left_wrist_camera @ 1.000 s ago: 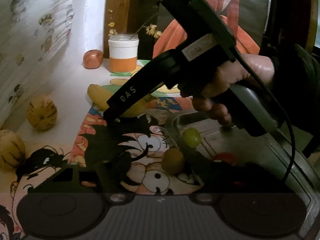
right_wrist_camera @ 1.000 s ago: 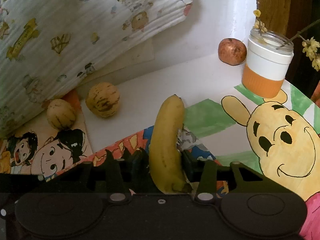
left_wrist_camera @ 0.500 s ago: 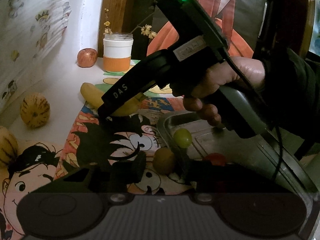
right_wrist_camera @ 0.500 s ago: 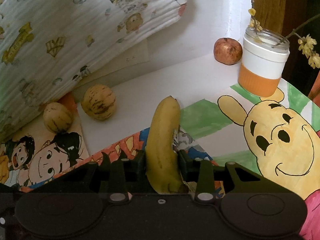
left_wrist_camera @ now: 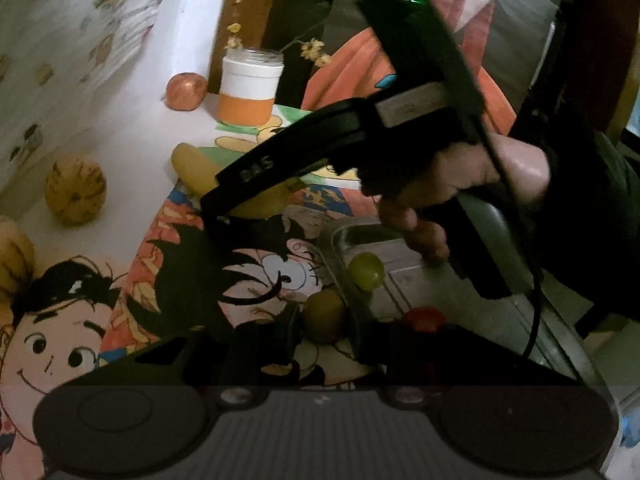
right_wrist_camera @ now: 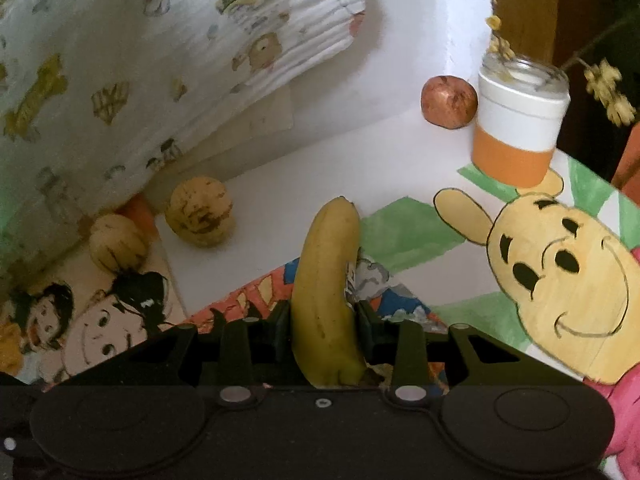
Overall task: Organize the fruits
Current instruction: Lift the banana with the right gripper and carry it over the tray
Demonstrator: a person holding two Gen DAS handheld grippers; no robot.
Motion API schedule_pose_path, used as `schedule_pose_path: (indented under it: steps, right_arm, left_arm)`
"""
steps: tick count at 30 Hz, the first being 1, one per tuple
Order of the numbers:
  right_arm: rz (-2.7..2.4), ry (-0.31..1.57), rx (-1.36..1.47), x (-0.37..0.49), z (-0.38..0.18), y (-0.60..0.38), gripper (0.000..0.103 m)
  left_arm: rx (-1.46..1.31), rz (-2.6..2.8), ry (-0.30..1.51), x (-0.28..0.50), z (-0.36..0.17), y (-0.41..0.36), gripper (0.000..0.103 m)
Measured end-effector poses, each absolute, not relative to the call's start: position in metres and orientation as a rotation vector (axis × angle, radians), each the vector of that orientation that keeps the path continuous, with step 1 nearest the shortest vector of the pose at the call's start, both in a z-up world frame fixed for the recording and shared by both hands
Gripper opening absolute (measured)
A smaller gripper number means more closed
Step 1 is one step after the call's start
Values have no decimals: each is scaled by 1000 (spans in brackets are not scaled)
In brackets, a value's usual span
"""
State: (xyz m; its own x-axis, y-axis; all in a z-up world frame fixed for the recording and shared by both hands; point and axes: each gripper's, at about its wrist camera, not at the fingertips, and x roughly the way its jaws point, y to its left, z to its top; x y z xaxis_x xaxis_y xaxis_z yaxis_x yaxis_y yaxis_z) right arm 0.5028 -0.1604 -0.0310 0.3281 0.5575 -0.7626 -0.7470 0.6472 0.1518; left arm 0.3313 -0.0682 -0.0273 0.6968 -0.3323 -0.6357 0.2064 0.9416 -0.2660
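Observation:
In the left wrist view a small brown round fruit (left_wrist_camera: 323, 312) lies on the cartoon-printed mat beside a metal tray (left_wrist_camera: 340, 232). My left gripper (left_wrist_camera: 324, 322) is shut on it, a pad pressing each side. A green grape (left_wrist_camera: 366, 270) and a red fruit (left_wrist_camera: 424, 318) lie in the tray. In the right wrist view a yellow banana (right_wrist_camera: 324, 280) lies lengthwise on the mat, and my right gripper (right_wrist_camera: 324, 330) is shut on its near end. The left wrist view shows that same gripper, held by a hand (left_wrist_camera: 460, 184), coming down on the banana (left_wrist_camera: 192, 168).
A white and orange jar (right_wrist_camera: 516, 128) with dried flowers stands at the back beside a reddish round fruit (right_wrist_camera: 448, 102). Two striped yellow melons (right_wrist_camera: 199, 211) (right_wrist_camera: 116, 242) sit at the left under a hanging patterned cloth (right_wrist_camera: 160, 60). A white wall bounds the far side.
The left jaws have closed in from wide apart onto the small brown fruit. The right jaws have tightened slightly on the banana. Neither hand has shifted.

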Motion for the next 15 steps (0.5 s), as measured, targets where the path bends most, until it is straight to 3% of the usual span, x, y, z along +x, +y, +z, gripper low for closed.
schedule_pose_path:
  steps: [15]
  right_arm:
    - [841,860,-44,475,-1,-208,37]
  left_arm:
    - [-252,-222,728,321,-13,-52,28]
